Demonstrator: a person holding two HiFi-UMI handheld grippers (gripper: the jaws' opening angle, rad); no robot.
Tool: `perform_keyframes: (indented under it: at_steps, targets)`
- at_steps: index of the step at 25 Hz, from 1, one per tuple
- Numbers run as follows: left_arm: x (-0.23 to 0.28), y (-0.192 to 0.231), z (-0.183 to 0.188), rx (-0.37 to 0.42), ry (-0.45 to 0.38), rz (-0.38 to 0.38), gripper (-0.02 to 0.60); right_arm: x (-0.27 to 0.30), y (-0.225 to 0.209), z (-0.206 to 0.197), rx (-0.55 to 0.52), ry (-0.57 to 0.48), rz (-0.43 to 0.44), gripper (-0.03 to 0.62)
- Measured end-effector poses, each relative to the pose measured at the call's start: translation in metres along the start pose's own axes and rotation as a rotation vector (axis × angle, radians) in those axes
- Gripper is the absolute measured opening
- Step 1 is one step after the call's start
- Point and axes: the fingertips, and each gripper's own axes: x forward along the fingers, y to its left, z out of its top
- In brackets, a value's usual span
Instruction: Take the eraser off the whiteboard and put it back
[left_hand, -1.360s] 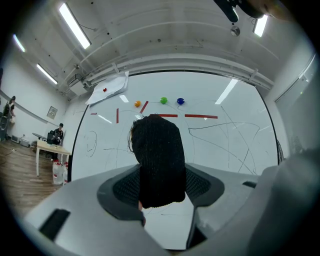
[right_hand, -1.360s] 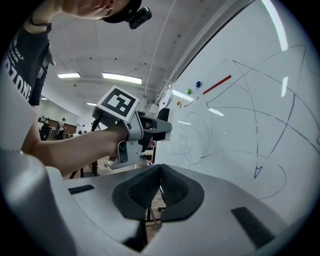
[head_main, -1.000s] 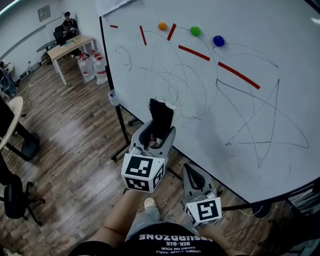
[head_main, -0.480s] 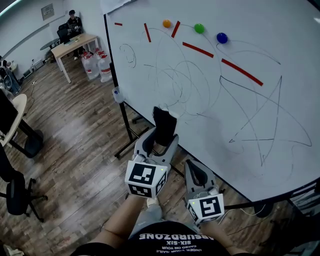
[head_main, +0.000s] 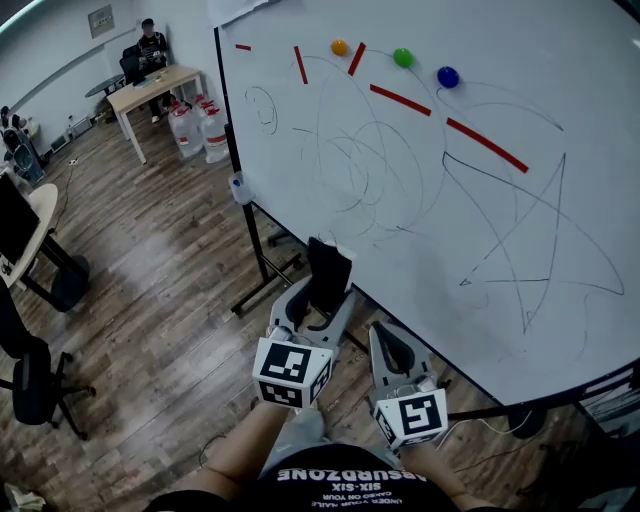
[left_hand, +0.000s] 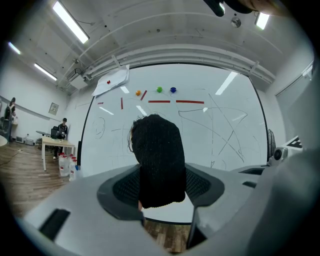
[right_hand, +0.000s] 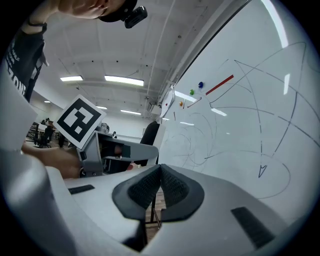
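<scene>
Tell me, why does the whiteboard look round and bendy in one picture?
Left gripper view: the wide-angle lens bows the whiteboard into an arch behind the eraser, and ceiling lights glare off it as white streaks. Head view: its edges look nearly straight.

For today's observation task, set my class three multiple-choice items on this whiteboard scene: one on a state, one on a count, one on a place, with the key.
1. The right gripper is:
A) shut and empty
B) wide open
C) shut on a marker

2. How many round magnets are on the whiteboard?
A) two
B) three
C) five

3. The black eraser is:
A) up beside the magnets
B) in the right gripper
C) between the left gripper's jaws

Key:
1 A, its pads meet with nothing between them.
2 B, one orange, one green and one blue.
3 C, the left gripper view shows it clamped between the pads.
</scene>
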Motion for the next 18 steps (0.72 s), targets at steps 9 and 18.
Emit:
perform_keyframes:
  at_steps: [9,18]
  targets:
    - [-0.008,-0.003,-0.027,-0.024,0.043,0.01,0.239,-0.001,-0.003,-0.001,0.004,-0.001,0.0,-0.002]
    - [-0.014,-0.009,-0.057,-0.004,0.092,0.03,0.241,0.002,0.004,-0.01,0.025,0.014,0.028,-0.002]
